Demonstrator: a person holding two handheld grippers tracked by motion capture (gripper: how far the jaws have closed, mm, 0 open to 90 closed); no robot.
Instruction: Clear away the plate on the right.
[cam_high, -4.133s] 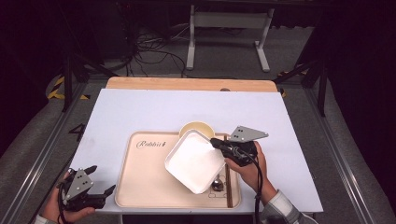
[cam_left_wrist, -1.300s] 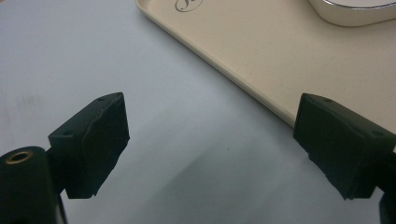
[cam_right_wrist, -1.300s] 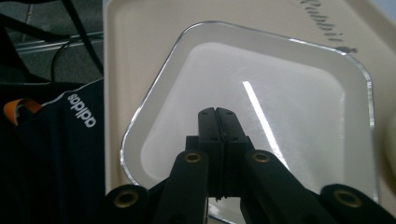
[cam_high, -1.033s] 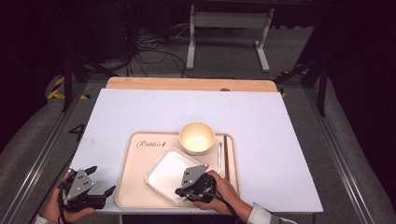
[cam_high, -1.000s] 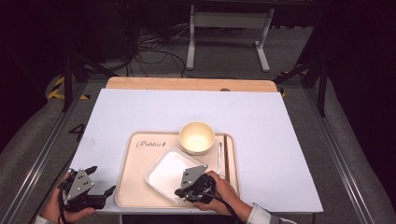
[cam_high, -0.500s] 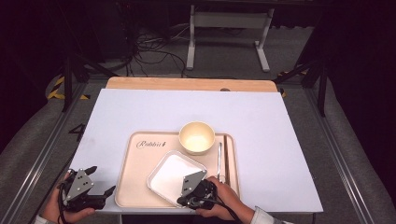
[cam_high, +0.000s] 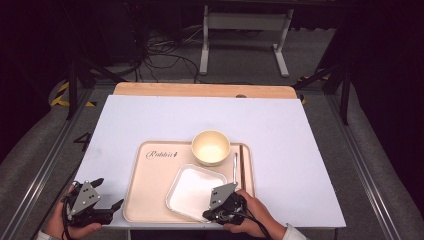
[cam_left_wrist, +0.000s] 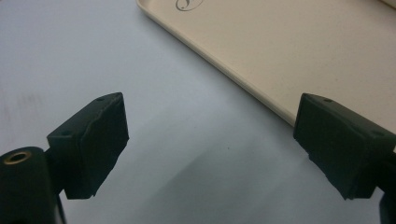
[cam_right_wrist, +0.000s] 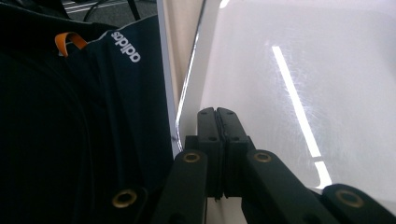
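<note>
right gripper (cam_high: 212, 215) is pinching the near rim of the white square plate (cam_high: 192, 187), jaws clenched tight. the plate is lying flat on the tray (cam_high: 150, 185), stretching away ahead of its fingers. left gripper (cam_high: 107, 192) is sitting wide open, holding nothing, well left.

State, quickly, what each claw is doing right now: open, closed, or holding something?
Left claw: open, nothing between its jaws, over the table beside the tray.
Right claw: closed on the white plate rim.
</note>
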